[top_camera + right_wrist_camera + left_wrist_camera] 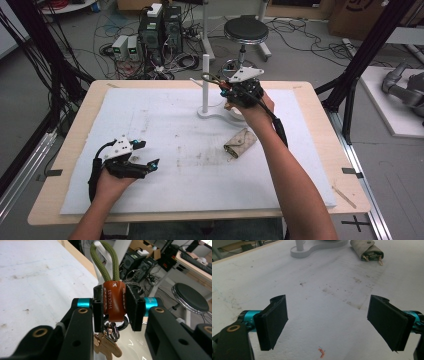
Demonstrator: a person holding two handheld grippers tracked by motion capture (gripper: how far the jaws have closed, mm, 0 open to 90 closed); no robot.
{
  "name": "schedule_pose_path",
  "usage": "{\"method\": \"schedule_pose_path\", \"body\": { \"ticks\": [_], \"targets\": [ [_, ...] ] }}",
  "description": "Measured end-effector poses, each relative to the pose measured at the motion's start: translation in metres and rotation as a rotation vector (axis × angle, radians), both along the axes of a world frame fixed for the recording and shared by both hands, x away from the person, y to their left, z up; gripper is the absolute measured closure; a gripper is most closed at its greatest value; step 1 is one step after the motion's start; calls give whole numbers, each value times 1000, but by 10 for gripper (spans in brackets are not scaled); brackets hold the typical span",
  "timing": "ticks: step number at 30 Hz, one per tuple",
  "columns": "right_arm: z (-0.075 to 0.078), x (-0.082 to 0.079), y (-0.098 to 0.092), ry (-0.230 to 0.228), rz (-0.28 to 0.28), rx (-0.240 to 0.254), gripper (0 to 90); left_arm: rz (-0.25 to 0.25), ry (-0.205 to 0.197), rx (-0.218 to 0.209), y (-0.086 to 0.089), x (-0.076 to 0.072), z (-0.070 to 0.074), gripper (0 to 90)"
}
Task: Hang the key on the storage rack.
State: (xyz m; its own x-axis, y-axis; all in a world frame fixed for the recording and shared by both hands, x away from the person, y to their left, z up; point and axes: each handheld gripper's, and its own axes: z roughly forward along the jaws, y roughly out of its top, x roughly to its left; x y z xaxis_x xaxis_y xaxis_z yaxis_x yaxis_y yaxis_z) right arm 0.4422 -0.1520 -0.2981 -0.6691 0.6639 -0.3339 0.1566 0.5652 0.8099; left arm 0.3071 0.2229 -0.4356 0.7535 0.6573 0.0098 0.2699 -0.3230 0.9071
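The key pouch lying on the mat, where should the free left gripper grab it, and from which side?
Come from above with the open left gripper and close across the key pouch's narrow width near its middle. It lies flat and long, and clips poke from its lower-left end, so that end probably grips worse.

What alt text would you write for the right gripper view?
The right hand-held gripper is shut on a brown leather key fob with an olive cord loop; metal rings and a brass key hang below. Behind are a white table mat and a black stool.
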Motion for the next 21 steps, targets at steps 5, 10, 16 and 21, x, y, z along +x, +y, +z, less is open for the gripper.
{"method": "schedule_pose_path", "body": {
  "ticks": [5,10,16,21],
  "targets": [
    [1,-2,-3,6,-24,-6,503,1,-3,-1,0,-1,0,166],
    [3,-10,-8,6,-15,19,443,1,-1,2,0,-1,0,166],
    [1,-28,-23,-16,6,61,395,2,-2,4,-1,-1,0,166],
    [-10,-44,-41,-4,10,83,372,-1,-3,6,-2,-2,1,166]
  ]
}}
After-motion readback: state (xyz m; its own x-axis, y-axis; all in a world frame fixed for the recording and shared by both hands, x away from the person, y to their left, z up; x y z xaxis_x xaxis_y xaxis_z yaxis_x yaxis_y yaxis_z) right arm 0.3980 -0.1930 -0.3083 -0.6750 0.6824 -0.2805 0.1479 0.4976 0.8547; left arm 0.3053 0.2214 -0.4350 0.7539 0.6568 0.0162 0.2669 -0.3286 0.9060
